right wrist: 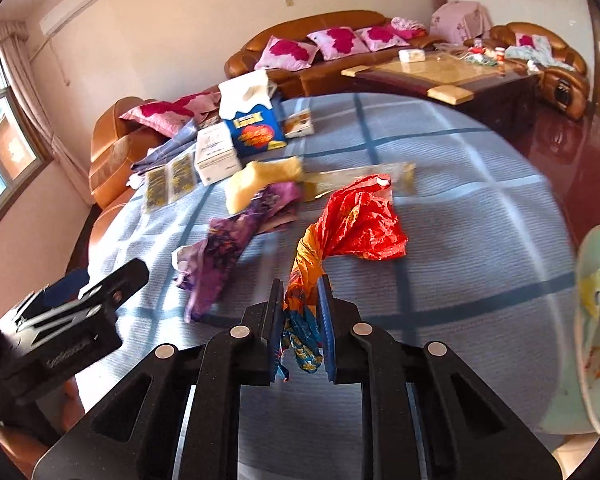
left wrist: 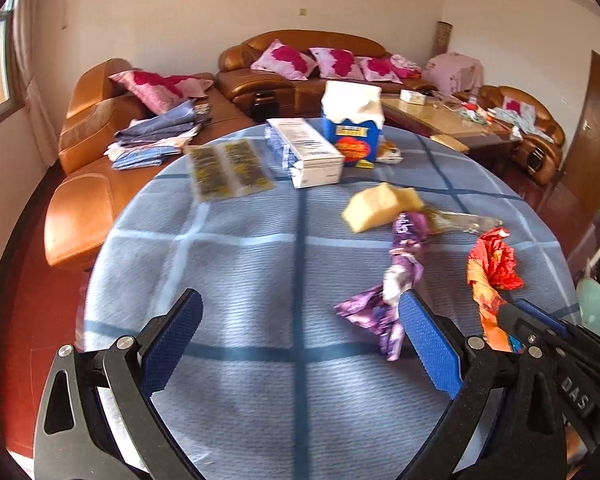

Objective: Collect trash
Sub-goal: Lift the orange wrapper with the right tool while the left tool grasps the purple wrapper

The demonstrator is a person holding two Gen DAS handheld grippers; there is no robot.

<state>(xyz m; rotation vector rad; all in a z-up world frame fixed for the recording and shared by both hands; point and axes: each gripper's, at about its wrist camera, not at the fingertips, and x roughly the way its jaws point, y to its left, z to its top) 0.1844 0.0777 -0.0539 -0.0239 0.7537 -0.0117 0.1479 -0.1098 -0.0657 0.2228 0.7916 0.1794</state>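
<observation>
The right hand-held gripper [right wrist: 300,284] has its blue pads pinching the twisted tail of a red and orange plastic bag [right wrist: 358,220], and the rest of the bag fans out ahead of the tips on the worktop [right wrist: 480,200]. The left hand-held gripper [left wrist: 300,304] is spread wide with nothing between its pads. A crumpled purple wrapper [left wrist: 396,280] lies right against its right finger.

Room-wise, there's a big bare patch of blue checked cloth straight ahead of the left gripper. Off to the right of the right gripper the round worktop edge drops away, and a pale green bin [right wrist: 596,320] sits just past it.

Further out there's a yellow sponge [left wrist: 380,206], then a white carton [left wrist: 308,152] and a blue tissue box [left wrist: 354,124] near the far edge. Print on the boxes is too blurry to read. The only lettering I can make out is "DAS" on the right gripper's body.
</observation>
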